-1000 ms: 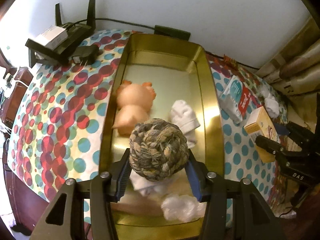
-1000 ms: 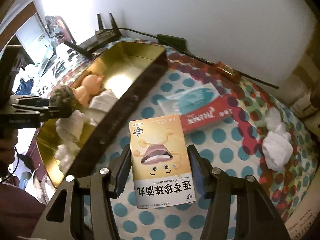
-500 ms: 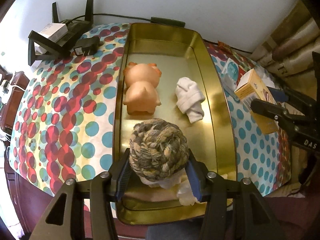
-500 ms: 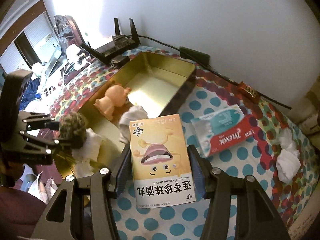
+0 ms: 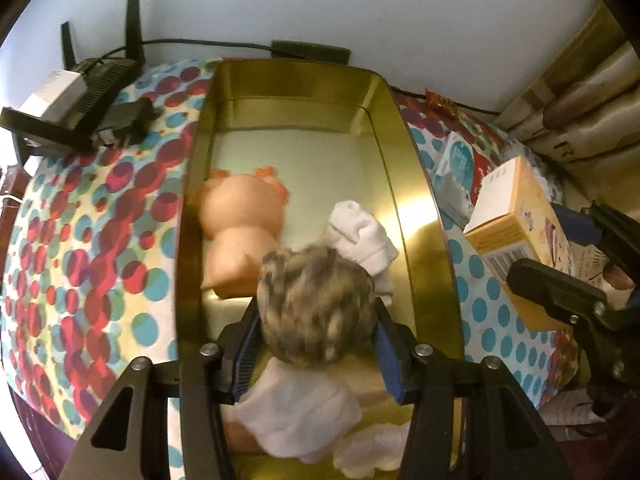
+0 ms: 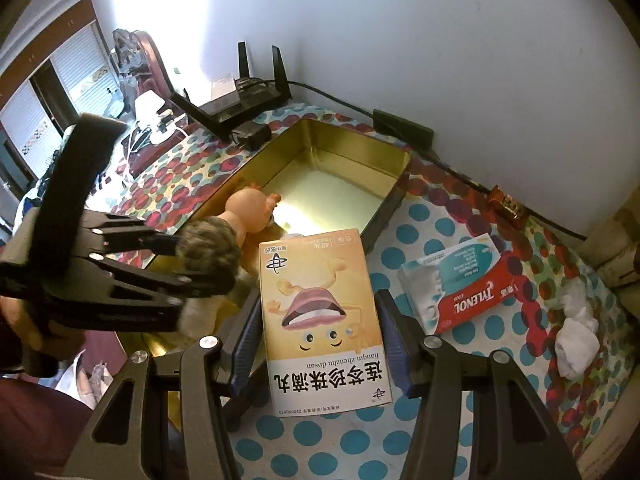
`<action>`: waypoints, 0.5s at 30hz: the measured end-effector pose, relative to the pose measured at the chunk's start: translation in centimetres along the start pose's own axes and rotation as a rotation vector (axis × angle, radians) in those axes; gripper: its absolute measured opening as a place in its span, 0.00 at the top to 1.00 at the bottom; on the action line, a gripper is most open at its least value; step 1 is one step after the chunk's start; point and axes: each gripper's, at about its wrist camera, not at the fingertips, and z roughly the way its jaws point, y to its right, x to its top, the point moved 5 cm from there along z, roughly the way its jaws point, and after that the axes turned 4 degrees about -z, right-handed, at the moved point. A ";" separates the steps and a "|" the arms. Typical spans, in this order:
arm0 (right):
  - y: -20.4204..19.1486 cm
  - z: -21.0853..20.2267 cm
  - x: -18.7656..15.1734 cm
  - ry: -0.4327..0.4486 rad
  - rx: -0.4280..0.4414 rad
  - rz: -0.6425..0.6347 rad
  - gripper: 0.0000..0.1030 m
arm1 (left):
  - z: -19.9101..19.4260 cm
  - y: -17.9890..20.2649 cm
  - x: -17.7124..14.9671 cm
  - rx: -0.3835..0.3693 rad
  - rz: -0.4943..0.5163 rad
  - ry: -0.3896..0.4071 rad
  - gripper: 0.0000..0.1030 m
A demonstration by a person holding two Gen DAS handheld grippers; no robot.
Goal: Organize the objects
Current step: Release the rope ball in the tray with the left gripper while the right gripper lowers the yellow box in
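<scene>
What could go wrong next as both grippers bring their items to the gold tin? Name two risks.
1. The left gripper and right gripper are close together beside the gold tin; they might collide.
2. The woven ball hangs over the pig toy and white socks; dropped there, it may roll.

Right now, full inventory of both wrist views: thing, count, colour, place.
Tin tray: 1, gold, on the dotted tablecloth.
Pig toy: 1, peach, in tray.
Rolled socks: several, white, in tray; more on cloth at right.
Braided ball: 1, grey-tan, in left grip over tray.
Medicine box: 1, orange, in right grip.
Tylenol box: 1, teal-red, on cloth.
Router: 1, black, by the wall.
Left hand-held gripper: black, shut on ball.
Right hand-held gripper: black, shut on box.
</scene>
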 end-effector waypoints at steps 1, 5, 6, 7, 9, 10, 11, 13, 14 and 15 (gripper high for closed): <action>0.0 0.0 0.1 0.002 -0.003 0.001 0.49 | 0.3 0.1 0.0 0.001 0.007 -0.005 0.50; 0.0 -0.3 0.5 0.011 -0.014 0.010 0.49 | 1.4 0.1 -0.2 0.009 0.005 -0.036 0.50; -0.1 -0.3 0.5 0.011 -0.017 0.011 0.49 | 1.5 0.1 -0.2 0.006 0.002 -0.037 0.50; -0.1 -0.2 0.6 0.010 -0.019 0.012 0.49 | 1.6 0.1 -0.2 0.004 0.001 -0.036 0.50; -0.3 -0.1 0.6 0.008 -0.020 0.012 0.49 | 1.6 0.1 -0.2 0.010 -0.003 -0.032 0.50; -0.4 -0.1 0.7 0.007 -0.020 0.010 0.49 | 1.6 0.1 -0.2 0.009 -0.003 -0.035 0.50; -0.6 0.1 0.7 0.002 -0.019 0.007 0.49 | 1.5 0.2 -0.3 0.008 -0.002 -0.038 0.50; -0.8 0.4 0.8 -0.001 -0.016 0.004 0.49 | 1.4 0.0 -0.5 0.007 -0.009 -0.043 0.50; -1.0 0.6 0.9 -0.005 -0.012 0.002 0.49 | 1.3 -0.1 -0.6 0.001 -0.015 -0.045 0.49; -1.1 0.9 1.0 -0.007 -0.008 0.000 0.49 | 1.1 -0.2 -0.7 -0.008 -0.023 -0.048 0.49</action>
